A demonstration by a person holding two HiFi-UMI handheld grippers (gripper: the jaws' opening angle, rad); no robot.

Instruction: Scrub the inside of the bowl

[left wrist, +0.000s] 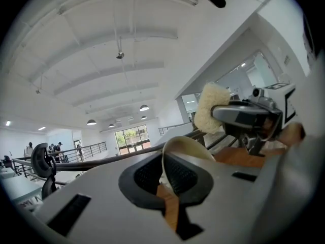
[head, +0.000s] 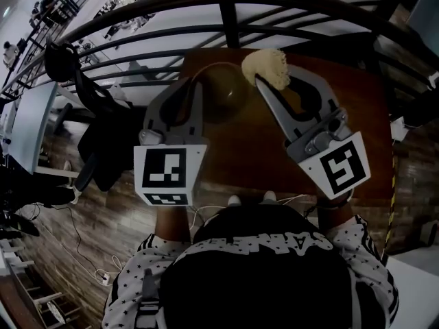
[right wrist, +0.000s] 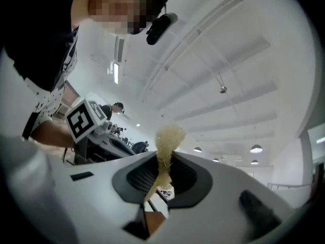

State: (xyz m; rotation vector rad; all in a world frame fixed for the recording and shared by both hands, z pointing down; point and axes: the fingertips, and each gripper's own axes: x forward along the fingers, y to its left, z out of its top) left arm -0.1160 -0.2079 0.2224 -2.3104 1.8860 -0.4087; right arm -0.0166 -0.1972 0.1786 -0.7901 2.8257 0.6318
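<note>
In the head view my left gripper [head: 194,88] is shut on the rim of a brown bowl [head: 225,93], held tilted above the wooden table [head: 260,156]. In the left gripper view the bowl's pale rim [left wrist: 184,150] is pinched between the jaws. My right gripper [head: 274,81] is shut on a cream scrub sponge [head: 267,66], which sits just right of the bowl and above its rim. The right gripper view shows the sponge [right wrist: 166,144] clamped upright between its pads. From the left gripper view the sponge [left wrist: 209,107] hangs close beyond the bowl.
A dark curved railing [head: 226,5] runs behind the table. A black bag and jacket [head: 96,125] hang at the left over the wood floor. Cables [head: 89,259] lie on the floor. The person's dotted sleeves [head: 357,252] fill the bottom.
</note>
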